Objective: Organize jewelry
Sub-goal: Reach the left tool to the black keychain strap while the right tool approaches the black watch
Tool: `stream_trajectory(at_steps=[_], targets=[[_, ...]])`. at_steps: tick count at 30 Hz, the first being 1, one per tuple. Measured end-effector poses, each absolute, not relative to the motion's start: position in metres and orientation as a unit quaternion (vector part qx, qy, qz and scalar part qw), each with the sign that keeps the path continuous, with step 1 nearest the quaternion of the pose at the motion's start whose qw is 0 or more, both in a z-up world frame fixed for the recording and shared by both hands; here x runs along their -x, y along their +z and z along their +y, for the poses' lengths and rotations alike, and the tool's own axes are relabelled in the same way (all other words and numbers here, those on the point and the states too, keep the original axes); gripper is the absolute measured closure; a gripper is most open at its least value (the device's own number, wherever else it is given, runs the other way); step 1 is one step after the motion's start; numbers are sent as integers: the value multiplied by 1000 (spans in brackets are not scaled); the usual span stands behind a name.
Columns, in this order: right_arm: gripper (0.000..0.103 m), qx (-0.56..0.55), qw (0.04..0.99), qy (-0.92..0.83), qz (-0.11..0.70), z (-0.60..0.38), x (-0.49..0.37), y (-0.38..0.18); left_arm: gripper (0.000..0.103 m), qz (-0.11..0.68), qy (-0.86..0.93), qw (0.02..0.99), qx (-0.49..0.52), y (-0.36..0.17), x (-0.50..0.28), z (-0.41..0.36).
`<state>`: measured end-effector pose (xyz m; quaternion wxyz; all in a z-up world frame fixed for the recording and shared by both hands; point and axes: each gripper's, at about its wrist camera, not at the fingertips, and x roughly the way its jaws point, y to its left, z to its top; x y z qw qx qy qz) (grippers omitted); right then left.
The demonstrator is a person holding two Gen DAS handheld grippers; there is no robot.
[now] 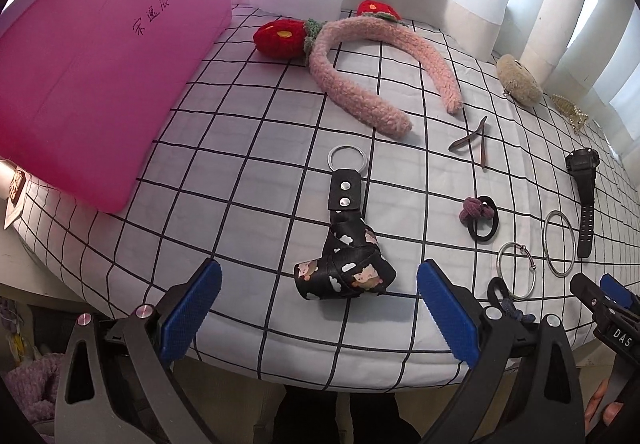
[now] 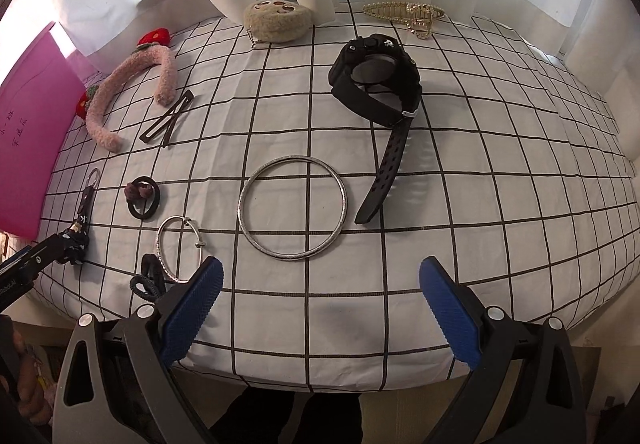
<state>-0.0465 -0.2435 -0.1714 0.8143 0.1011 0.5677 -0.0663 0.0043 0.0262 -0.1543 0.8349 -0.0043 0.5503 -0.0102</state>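
Watch face (image 2: 375, 69) only in right view

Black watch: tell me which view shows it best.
Right wrist view: the watch lies near centre, large, case and strap clear. In the left wrist view the watch is small and distorted near the right edge.

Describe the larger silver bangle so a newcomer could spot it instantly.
On the checked cloth, look just left of the black watch strap. The larger silver bangle lies flat there, a plain closed ring, wider than the clasped silver hoop beside it.
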Motion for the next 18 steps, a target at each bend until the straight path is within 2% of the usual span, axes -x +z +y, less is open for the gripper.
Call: stream_trajectory(at_steps=[18], targets=[[9, -76, 812, -106, 569, -235, 19, -198, 7, 557, 8, 830, -12, -184, -18, 25]])
